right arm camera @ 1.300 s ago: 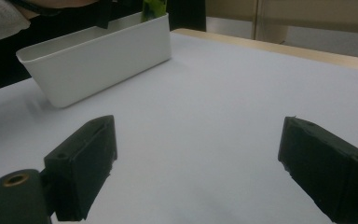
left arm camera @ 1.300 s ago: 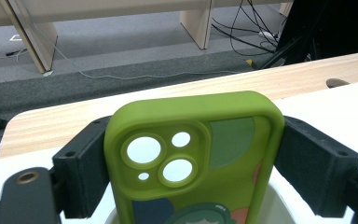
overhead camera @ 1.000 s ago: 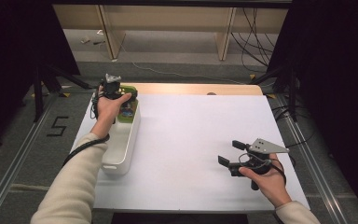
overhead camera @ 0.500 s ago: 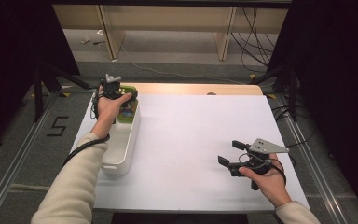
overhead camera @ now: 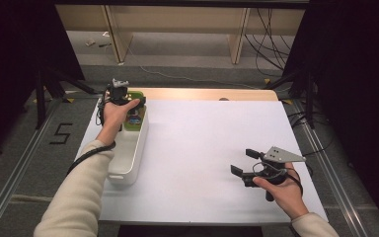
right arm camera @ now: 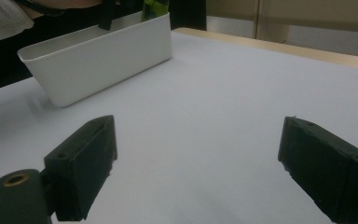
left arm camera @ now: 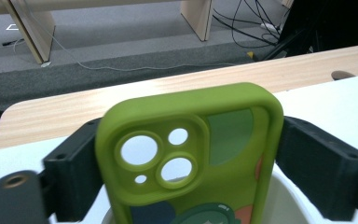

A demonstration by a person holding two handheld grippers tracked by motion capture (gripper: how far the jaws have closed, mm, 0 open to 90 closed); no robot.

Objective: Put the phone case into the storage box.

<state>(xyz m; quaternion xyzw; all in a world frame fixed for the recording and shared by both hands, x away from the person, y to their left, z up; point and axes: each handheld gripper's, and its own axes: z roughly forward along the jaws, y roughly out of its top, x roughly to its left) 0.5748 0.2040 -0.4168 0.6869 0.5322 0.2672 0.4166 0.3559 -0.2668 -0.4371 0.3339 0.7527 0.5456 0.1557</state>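
Over the white bin [overhead camera: 128, 148], green phone case [left arm camera: 191, 154] between just-opening left fingers [left arm camera: 324, 170], seemingly unclamped.

**Green phone case between parted jaws**

A green phone case [left arm camera: 191, 158] stands upright at centre frame, camera cut-outs at its upper left, between the left gripper [left arm camera: 191, 186] jaws, which have just been opening. A white bin [left arm camera: 284, 205] rim shows at the bottom, and a wooden table edge [left arm camera: 74, 107] crosses behind.

The bin [overhead camera: 128, 148] sat at nine o'clock on the table [overhead camera: 202, 143], with the phone case [overhead camera: 133, 114] upright in its far end between my left gripper [overhead camera: 123, 101] jaws. My right gripper [overhead camera: 244, 163] hovered at four o'clock, well apart.
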